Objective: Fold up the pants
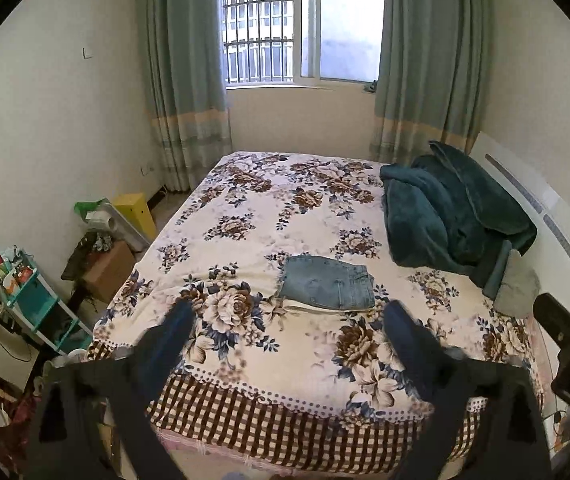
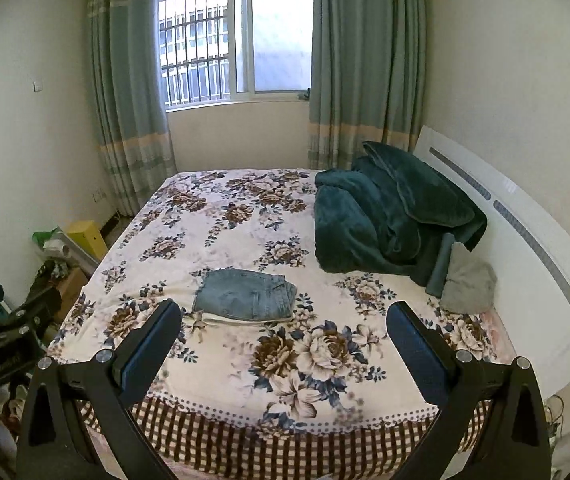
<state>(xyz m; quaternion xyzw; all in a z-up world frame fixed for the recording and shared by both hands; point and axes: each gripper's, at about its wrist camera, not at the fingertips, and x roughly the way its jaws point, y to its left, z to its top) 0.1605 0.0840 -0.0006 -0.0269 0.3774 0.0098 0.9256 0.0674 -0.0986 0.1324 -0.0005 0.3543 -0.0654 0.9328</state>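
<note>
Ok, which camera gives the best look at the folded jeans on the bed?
The right wrist view: the folded jeans appear sharp, unobstructed, with stacked edges visible. The left wrist view shows them whole too, but softer, with motion blur nearby.

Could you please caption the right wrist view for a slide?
Open right gripper hovers over the floral bed, folded jeans ahead, green blanket by the headboard.

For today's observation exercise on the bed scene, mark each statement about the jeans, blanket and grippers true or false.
1. The jeans lie folded on the floral bedspread. True.
2. The left hand-held gripper is shut on the jeans. False: it is open, holding nothing.
3. The green blanket is heaped near the headboard. True.
4. The right hand-held gripper grips the blanket. False: it is open, apart from it.
5. The curtains cover the window. False: they are drawn aside.
</note>
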